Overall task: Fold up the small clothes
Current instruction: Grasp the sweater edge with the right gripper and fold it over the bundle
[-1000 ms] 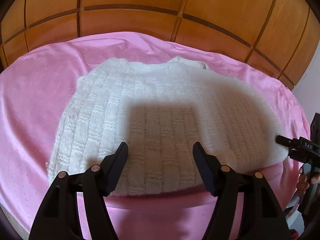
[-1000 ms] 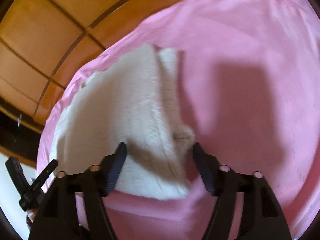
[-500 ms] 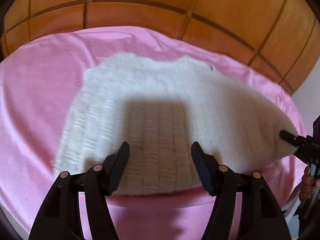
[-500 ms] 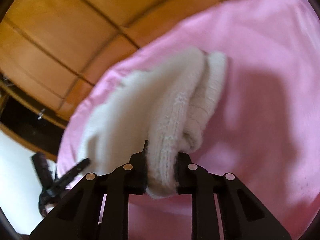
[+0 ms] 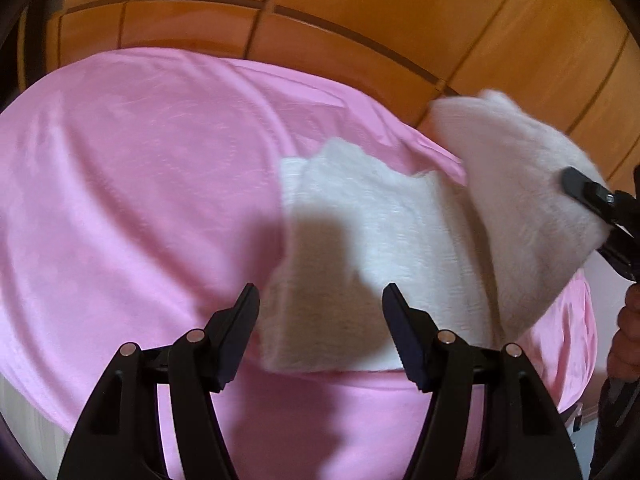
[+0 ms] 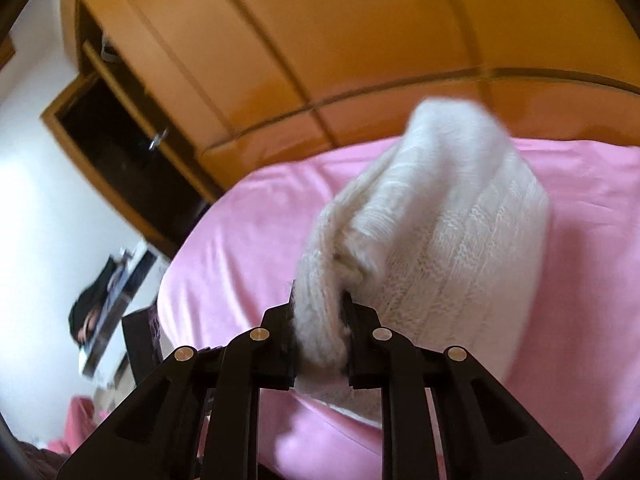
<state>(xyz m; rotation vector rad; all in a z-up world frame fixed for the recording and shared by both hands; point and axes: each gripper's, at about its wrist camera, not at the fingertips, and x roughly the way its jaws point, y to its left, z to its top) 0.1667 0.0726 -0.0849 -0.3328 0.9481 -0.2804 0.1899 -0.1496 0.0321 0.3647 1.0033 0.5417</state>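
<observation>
A small white knitted sweater (image 5: 372, 232) lies on the pink sheet (image 5: 140, 200). In the left wrist view my left gripper (image 5: 320, 320) is open, its jaws on either side of the sweater's near edge, holding nothing. My right gripper (image 6: 320, 328) is shut on the sweater's edge (image 6: 432, 232) and holds that side lifted off the sheet. It also shows at the right edge of the left wrist view (image 5: 596, 208), with the raised flap (image 5: 520, 208) hanging from it.
A wooden panelled headboard (image 5: 360, 20) runs behind the bed. In the right wrist view an open wooden cabinet (image 6: 120, 120) stands at the left, with dark items (image 6: 104, 300) beside the bed below it. The pink sheet (image 6: 240, 240) stretches left of the sweater.
My right gripper has closed on the sweater's edge and lifted it up and over. The flat sweater is now partly raised. My left gripper has stayed open near the front edge.
</observation>
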